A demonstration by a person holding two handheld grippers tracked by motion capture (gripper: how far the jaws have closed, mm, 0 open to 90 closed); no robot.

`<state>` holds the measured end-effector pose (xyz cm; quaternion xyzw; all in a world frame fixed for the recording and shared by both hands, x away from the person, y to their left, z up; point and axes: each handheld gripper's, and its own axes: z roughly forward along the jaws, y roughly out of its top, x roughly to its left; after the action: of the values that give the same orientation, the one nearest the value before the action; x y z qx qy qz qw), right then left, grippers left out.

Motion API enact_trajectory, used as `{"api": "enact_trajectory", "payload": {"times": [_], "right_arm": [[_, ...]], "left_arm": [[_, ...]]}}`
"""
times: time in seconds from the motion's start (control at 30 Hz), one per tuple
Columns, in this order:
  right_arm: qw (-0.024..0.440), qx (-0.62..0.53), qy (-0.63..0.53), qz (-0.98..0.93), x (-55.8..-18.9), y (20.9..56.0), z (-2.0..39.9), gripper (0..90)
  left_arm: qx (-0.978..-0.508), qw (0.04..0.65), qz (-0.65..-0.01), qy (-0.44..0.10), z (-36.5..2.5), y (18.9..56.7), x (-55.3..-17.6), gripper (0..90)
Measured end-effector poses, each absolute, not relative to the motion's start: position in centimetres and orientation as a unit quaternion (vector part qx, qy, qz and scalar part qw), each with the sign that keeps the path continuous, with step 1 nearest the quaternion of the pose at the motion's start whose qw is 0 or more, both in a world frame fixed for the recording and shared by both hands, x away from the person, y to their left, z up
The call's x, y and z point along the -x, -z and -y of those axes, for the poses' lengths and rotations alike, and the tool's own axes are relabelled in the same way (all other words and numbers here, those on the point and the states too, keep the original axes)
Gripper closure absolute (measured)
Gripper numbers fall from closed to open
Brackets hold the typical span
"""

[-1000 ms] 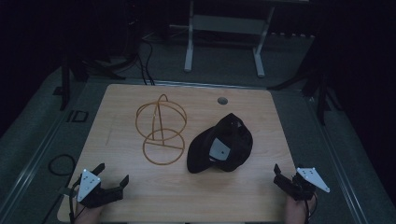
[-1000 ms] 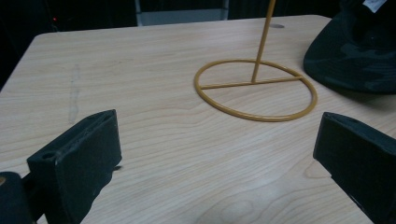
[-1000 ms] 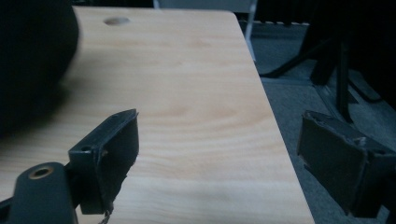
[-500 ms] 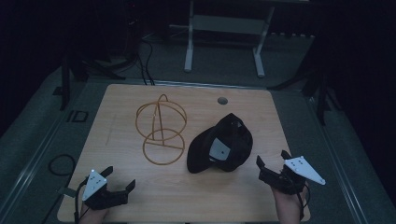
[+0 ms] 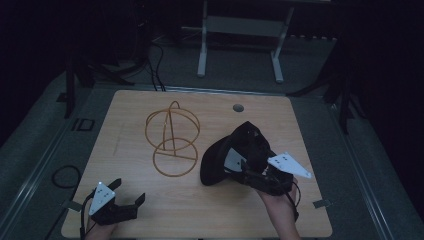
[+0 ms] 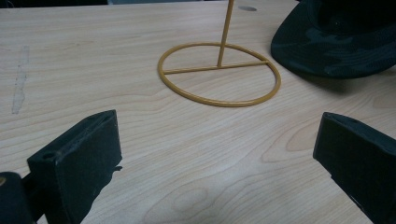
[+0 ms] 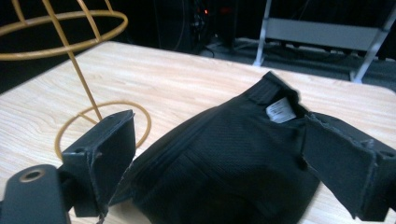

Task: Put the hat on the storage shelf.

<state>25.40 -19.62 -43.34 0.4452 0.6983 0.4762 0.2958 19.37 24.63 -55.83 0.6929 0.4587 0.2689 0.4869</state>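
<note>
R gripper (image 5: 250, 176) jaws stand wide, either side of the black cap (image 5: 239, 152), nothing pinched yet; in the right gripper view the cap's open underside with its white label (image 7: 279, 111) sits just beyond the jaw tips. L gripper (image 5: 129, 200) also wide and empty, near the table's (image 5: 300, 120) front left corner, well apart from everything. Likely step: take hold of the cap, prob to set it on the gold wire stand (image 5: 172, 140), which is upright near the table's middle w/ the cap just to its right, toward the right edge. To do it well: get one jaw inside the crown and one outside so only a single layer of fabric is caught, close gently, lift straight up, keep the brim from snagging the stand's base ring (image 6: 219, 74). Hard to make out: room is dark, cap reads as one black mass from above, so brim vs crown is unclear there; R gripper covers the cap's near edge, can't tell if jaws touch fabric; stand top is cut off in the left gripper view
</note>
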Motion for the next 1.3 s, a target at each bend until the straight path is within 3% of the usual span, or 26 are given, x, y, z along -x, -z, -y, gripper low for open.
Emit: {"api": "enact_trajectory", "payload": {"times": [0.6,0.7,0.8,0.83,0.87,1.0,1.07,1.3], "right_arm": [[0.313,-0.488,-0.409,-0.704,-27.7,47.1,18.1,9.6],[0.314,-0.487,-0.406,-0.707,-27.8,47.3,18.2,14.6],[0.324,-0.487,-0.408,-0.701,-27.7,47.4,18.4,31.8],[0.324,-0.487,-0.408,-0.701,-27.7,47.4,18.4,31.8],[0.333,-0.482,-0.397,-0.707,-27.7,47.3,18.5,43.8],[0.361,-0.470,-0.374,-0.714,-27.8,47.5,18.6,73.8],[0.363,-0.471,-0.370,-0.714,-28.0,47.6,18.7,82.7],[0.373,-0.473,-0.363,-0.711,-29.0,47.5,19.1,86.7]], "left_arm": [[-0.684,0.492,-0.468,-0.267,-25.0,55.7,-19.4,1.4],[-0.684,0.492,-0.468,-0.267,-25.0,55.7,-19.4,1.4],[-0.682,0.493,-0.469,-0.267,-25.1,55.7,-19.4,1.4],[-0.682,0.493,-0.469,-0.267,-25.1,55.7,-19.4,1.4],[-0.683,0.493,-0.469,-0.266,-25.1,55.7,-19.4,1.4],[-0.681,0.495,-0.470,-0.265,-25.1,55.7,-19.4,1.4],[-0.680,0.496,-0.470,-0.266,-25.1,55.7,-19.4,1.4],[-0.680,0.495,-0.472,-0.263,-25.0,55.7,-19.4,1.3]]}}
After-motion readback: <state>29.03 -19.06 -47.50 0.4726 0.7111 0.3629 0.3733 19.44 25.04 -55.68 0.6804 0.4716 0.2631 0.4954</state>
